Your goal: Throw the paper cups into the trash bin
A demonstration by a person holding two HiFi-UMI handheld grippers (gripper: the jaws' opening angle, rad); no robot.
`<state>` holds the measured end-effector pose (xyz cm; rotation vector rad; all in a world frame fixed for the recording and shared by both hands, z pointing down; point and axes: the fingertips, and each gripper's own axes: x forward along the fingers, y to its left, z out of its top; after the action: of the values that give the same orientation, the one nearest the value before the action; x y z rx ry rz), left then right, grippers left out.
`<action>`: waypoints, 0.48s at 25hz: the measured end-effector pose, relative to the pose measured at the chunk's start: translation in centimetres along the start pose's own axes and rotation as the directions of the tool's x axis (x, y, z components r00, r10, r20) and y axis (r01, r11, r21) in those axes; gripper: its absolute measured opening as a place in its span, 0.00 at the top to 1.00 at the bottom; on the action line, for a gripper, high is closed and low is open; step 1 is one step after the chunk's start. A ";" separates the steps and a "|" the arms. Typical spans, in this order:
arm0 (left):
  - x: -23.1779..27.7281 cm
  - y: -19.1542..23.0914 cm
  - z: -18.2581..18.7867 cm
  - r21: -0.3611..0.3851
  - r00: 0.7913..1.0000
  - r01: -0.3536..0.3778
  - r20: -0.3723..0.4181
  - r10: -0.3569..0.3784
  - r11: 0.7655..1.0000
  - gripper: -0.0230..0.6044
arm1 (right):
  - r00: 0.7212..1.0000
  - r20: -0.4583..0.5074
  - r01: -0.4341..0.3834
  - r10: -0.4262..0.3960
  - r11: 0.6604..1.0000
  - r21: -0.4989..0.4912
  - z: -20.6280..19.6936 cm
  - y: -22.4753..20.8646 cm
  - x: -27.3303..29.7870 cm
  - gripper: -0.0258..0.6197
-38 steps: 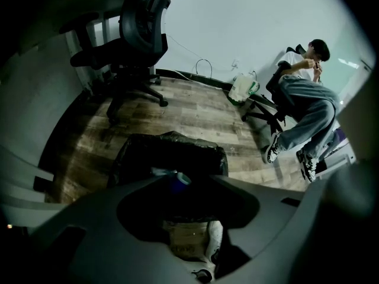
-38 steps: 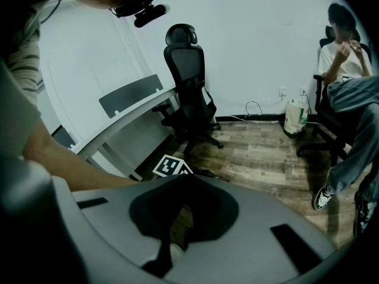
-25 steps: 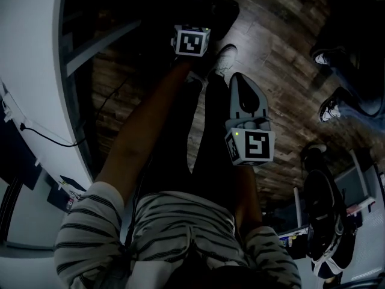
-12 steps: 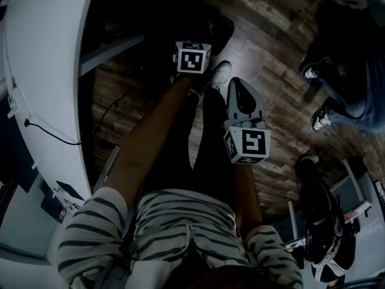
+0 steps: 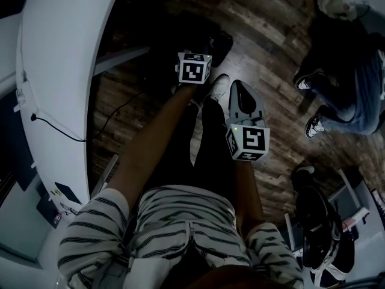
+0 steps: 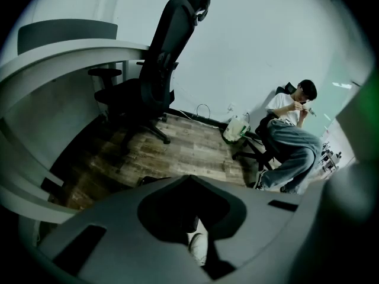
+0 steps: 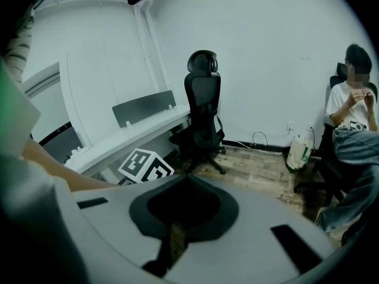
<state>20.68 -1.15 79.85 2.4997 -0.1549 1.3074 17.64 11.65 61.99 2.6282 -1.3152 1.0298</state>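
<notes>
No paper cup and no trash bin show in any view. Both grippers hang low in front of the person's legs, over the wood floor. In the head view only the marker cube (image 5: 194, 68) of the left gripper shows. In the left gripper view, my left gripper (image 6: 189, 177) has its jaw tips touching, shut with nothing between them. My right gripper (image 5: 239, 86) points at the floor beside a white shoe (image 5: 218, 84). Its tips (image 7: 188, 176) also meet, shut and empty.
A curved white desk (image 5: 66, 71) runs along the left, with a black office chair (image 6: 157, 70) beside it. A seated person (image 6: 290, 141) is at the right, with a white and green bag (image 6: 237, 128) on the floor next to them. A cable (image 5: 114, 110) lies near the desk.
The head view has swung, so more of the white desk shows at the left and the seated person's feet sit higher. Both grippers keep hanging by the legs.
</notes>
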 end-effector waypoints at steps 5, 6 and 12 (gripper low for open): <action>-2.5 -0.7 1.8 0.020 0.999 0.008 0.049 -0.009 1.000 0.92 | 0.999 0.047 -0.004 0.006 0.999 -0.032 2.6 0.5 -0.1 0.94; -3.1 -0.6 2.2 0.018 0.998 0.008 0.060 -0.009 1.000 0.92 | 0.998 0.056 -0.005 0.007 0.999 -0.036 3.1 0.7 -0.1 0.94; -7.8 -1.2 3.7 0.023 0.994 0.015 0.111 -0.018 1.000 0.92 | 0.997 0.077 -0.017 0.022 0.998 -0.059 5.5 2.9 -1.5 0.94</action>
<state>19.39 -1.64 71.25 2.5878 -0.1451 1.1703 17.95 9.18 56.14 2.6422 -1.3667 0.8862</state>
